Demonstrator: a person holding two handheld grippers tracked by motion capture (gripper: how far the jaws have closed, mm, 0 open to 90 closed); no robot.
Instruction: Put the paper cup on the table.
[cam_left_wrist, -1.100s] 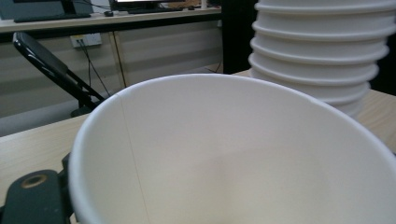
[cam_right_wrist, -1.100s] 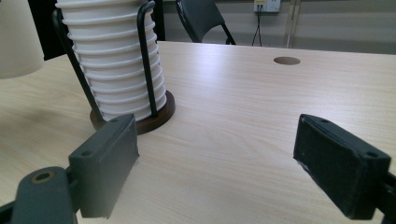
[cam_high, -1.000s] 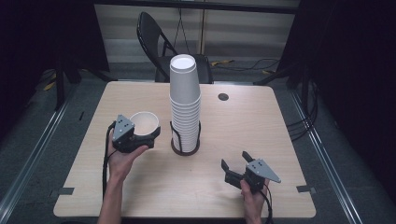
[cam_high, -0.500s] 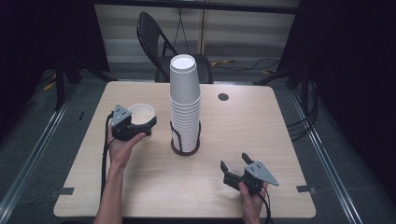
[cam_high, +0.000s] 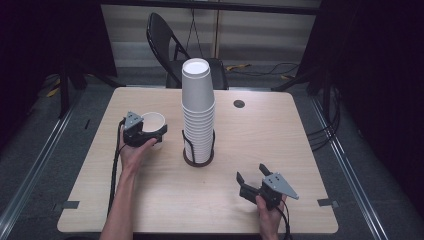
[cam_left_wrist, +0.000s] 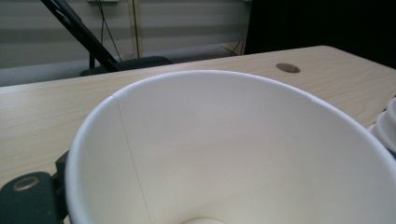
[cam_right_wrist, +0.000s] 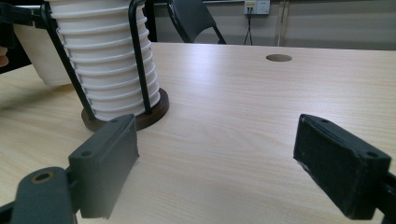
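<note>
White paper cup (cam_high: 153, 123) (unprinted), wooden table (cam_high: 280, 145)

Hidden items, as I read them: paper cup (cam_left_wrist: 243, 149) base cut off at frame bottom; cup hides left tongs' (cam_high: 150, 134) pads, grip unconfirmed; cup stack (cam_right_wrist: 105, 60) top cropped above its holder (cam_right_wrist: 140, 114).

The left gripper (cam_high: 150, 134) has carried the white cup (cam_high: 153, 123) leftward and down, its jaws just opening.
</note>
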